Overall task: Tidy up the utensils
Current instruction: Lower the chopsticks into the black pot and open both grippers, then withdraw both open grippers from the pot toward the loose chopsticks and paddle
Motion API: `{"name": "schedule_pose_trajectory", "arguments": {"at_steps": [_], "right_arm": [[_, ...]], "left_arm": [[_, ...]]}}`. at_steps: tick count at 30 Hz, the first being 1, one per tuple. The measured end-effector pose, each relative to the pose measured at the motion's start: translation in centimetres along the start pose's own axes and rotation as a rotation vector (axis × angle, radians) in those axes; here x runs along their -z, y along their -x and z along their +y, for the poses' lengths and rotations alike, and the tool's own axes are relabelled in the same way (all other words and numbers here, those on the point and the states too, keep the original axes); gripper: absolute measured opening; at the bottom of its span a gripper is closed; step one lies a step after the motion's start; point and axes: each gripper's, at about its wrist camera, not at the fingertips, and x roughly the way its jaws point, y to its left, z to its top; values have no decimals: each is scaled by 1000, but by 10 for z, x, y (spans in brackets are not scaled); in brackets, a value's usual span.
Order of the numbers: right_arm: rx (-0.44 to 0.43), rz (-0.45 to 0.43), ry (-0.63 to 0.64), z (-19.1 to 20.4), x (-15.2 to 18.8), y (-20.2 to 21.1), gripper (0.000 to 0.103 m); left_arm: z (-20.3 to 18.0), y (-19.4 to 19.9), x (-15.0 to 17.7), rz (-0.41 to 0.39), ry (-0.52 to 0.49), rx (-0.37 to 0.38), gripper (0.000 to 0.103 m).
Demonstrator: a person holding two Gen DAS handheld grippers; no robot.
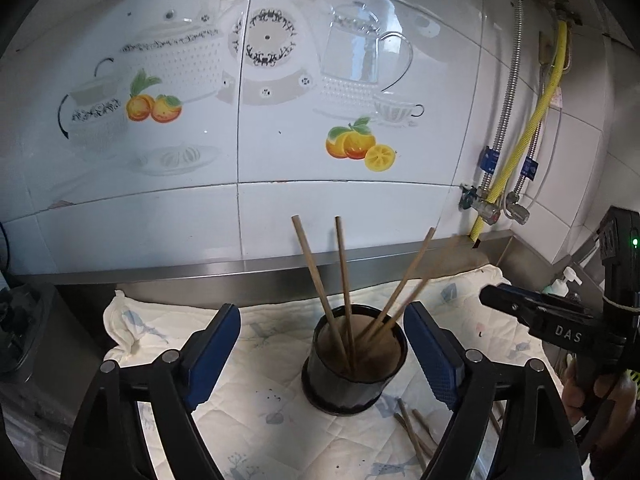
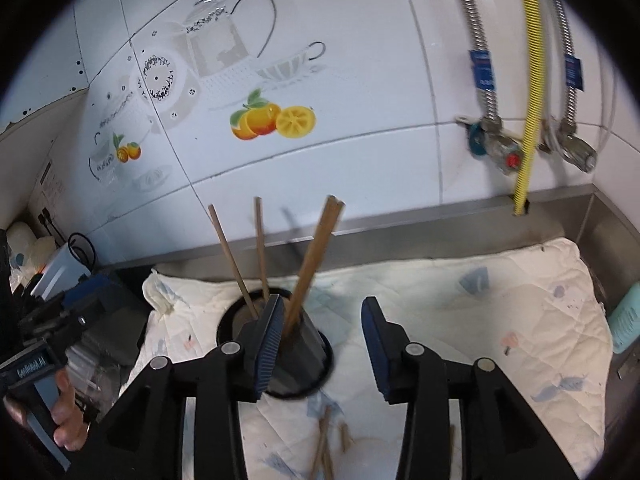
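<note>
While the dark round cup (image 1: 352, 364) stands upright on the white quilted cloth (image 1: 256, 432) that covers the steel counter, four wooden chopsticks (image 1: 344, 276) lean out of it at different angles, two toward the left and two crossing toward the right. From the left wrist view the left gripper (image 1: 322, 354) has its blue-padded fingers (image 1: 210, 354) spread wide on either side of the cup, touching neither the cup nor the sticks, with nothing held. More loose chopsticks (image 1: 412, 432) lie flat on the cloth just in front of the cup, toward the right finger. The right gripper (image 2: 320, 350) comes in from the right side of that view, black and marked with white letters, a hand (image 1: 600, 396) wrapped round its handle. Seen from its own camera, its jaws stand partly apart and empty; its left finger (image 2: 266, 350) sits in front of the cup (image 2: 308, 348), just beside the leaning pair of chopsticks (image 2: 312, 264), but does not press them. Several chopsticks (image 2: 326, 448) lie blurred on the cloth (image 2: 500, 320) between its fingers. Behind everything is a white tiled wall (image 1: 280, 200) printed with teapots and oranges, and a yellow hose (image 1: 520, 144) runs down it at the right among metal pipes.
</note>
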Motion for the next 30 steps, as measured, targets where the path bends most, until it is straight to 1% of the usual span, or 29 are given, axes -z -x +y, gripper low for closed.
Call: {"name": "schedule_pose_trajectory", "arguments": {"at_steps": [6, 11, 18, 21, 25, 30], "right_arm": [[-2, 42, -16, -20, 25, 19, 51], [29, 84, -6, -36, 51, 34, 52], [56, 146, -40, -66, 88, 49, 52], [41, 164, -56, -72, 100, 54, 52], [-4, 204, -50, -69, 115, 49, 52], [-51, 271, -17, -57, 132, 34, 53]], "left_arm": [[-17, 20, 11, -13, -19, -2, 93], [-31, 35, 23, -5, -24, 12, 94], [-45, 45, 46, 37, 28, 63, 95], [-52, 45, 59, 68, 32, 63, 95], [-60, 40, 74, 133, 7, 64, 95], [-61, 34, 91, 168, -2, 57, 95]]}}
